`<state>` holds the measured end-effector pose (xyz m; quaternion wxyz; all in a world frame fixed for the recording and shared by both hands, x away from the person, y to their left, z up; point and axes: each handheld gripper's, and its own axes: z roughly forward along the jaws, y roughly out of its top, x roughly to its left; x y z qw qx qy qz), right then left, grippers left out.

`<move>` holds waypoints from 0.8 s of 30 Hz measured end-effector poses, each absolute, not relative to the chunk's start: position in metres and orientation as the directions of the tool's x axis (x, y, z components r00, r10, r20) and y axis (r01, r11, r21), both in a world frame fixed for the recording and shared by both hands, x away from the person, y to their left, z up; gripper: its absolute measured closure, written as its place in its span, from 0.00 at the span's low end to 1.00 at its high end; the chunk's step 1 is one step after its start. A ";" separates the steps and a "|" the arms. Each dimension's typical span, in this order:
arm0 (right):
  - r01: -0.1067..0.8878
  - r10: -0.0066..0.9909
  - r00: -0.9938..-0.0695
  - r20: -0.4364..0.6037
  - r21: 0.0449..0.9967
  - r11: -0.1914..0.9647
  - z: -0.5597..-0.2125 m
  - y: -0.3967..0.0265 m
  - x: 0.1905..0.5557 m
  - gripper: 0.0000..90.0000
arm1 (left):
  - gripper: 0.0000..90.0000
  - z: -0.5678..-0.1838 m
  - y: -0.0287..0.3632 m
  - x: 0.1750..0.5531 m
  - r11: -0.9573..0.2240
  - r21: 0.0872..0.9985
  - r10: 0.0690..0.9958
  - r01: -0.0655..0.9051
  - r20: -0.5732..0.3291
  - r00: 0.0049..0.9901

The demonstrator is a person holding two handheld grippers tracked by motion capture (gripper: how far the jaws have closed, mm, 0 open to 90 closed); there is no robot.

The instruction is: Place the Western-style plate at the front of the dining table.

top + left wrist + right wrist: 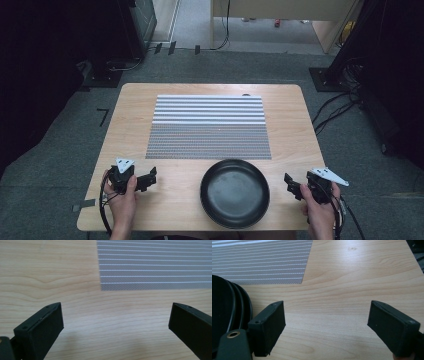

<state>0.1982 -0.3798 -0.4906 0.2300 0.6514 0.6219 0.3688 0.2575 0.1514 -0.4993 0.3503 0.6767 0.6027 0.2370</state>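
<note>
High view: a black round pan sits on the wooden surface near its front edge, just in front of a grey striped mat that covers the middle; pan rim and mat edge look touching or nearly so. The left gripper, held in the left hand, rests at the front left, well apart from the pan, jaws pointing toward it. The right gripper, in the right hand, sits at the front right, near the pan's right side but not touching, jaws pointing toward it. Left gripper view: jaws stand wide apart with bare wood between them; the mat's corner lies ahead, upper right. Right gripper view: jaws spread wide, nothing between them; the pan's rim curves just beside the left jaw, whether touching I cannot tell; the mat lies beyond, upper left.
</note>
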 end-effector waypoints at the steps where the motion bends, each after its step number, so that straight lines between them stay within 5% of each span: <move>1: 0.639 0.979 -0.053 0.199 0.760 -0.120 -0.490 -0.378 0.198 0.15 | 0.00 -0.498 0.147 0.256 -0.032 0.762 0.979 0.647 -0.106 0.173; 24: 0.610 0.959 -0.113 0.261 0.779 -0.141 -0.482 -0.360 0.194 0.17 | 0.00 -0.491 0.096 0.241 -0.103 0.793 0.945 0.601 -0.112 0.309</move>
